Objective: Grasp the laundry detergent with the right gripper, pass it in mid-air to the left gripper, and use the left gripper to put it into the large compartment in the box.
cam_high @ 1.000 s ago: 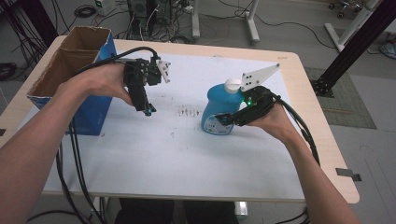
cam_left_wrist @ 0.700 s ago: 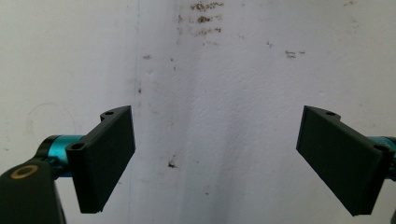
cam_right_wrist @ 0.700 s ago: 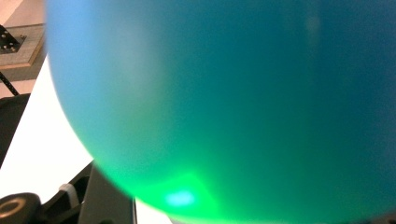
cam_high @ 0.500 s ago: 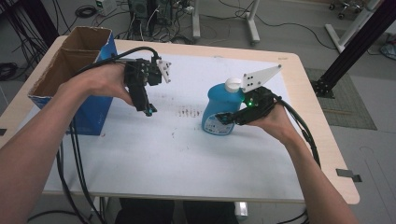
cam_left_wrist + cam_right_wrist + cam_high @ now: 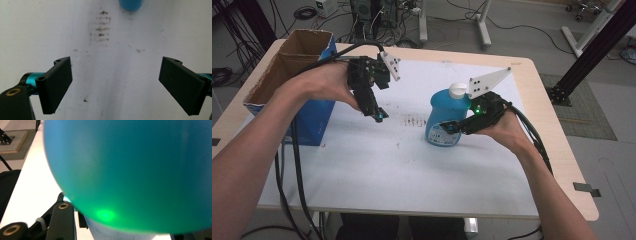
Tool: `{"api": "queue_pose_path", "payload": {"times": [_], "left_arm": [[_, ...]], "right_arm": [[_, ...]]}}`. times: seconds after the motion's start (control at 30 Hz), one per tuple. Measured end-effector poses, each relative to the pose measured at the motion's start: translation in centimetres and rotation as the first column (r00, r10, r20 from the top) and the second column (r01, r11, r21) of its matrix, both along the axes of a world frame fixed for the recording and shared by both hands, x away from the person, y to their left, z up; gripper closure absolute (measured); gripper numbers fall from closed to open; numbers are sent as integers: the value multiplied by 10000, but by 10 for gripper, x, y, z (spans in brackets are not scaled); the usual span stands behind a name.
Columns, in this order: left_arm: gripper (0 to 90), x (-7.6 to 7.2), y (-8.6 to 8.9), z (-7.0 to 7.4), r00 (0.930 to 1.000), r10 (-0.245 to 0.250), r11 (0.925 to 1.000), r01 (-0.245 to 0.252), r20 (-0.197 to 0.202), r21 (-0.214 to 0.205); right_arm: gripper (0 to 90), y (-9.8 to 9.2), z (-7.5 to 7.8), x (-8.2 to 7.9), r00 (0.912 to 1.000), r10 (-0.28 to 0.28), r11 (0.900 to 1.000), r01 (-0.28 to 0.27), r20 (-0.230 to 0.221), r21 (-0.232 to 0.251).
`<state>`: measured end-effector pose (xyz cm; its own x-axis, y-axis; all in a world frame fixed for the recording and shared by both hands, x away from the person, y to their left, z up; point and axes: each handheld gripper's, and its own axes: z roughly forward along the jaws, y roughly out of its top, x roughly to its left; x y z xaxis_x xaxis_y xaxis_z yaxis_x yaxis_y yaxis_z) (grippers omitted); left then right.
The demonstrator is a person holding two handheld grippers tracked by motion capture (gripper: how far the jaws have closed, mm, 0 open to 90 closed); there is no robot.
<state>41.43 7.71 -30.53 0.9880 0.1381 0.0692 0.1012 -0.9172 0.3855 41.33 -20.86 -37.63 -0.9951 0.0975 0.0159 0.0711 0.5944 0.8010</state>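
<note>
A blue bottle (image 5: 443, 120) with a white cap (image 5: 457, 90) stands upright on the white table cover, right of centre. My right gripper (image 5: 453, 127) reaches it from the right. Its jaws have just been closing and are now shut on the bottle's lower body. In the right gripper view the bottle (image 5: 130, 170) is very close, with one black finger (image 5: 62, 221) against its side. My left gripper (image 5: 379, 114) hangs open over the cover to the bottle's left, pointing down. In its own view the left gripper (image 5: 115, 85) holds nothing, and the bottle's base (image 5: 130, 4) shows at the top.
An open cardboard box (image 5: 287, 75) with blue sides stands at the table's left edge. Rows of dark smudges (image 5: 412, 120) mark the cover (image 5: 102, 25) between the grippers. Cables trail off the near edge at the left. Black frame legs stand beyond the right corner.
My left gripper has lifted slightly above the cover. The right gripper stays at the bottle, its jaws drawn in against it.
</note>
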Motion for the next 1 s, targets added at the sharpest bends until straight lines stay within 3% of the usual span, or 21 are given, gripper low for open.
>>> {"api": "queue_pose_path", "payload": {"times": [0.43,0.77,1.0], "left_arm": [[116,-11,-34,39,9997,-196,9989,189,-159,-436],[116,-15,-53,47,9986,-281,9974,251,-439,-675],[116,-20,-66,48,9980,-344,9980,315,-535,-544]], "right_arm": [[462,23,21,-5,9997,244,9997,-244,65,10],[462,37,20,-10,9989,470,9989,-470,31,0],[461,44,23,-14,9974,709,9975,-709,117,-2]]}}
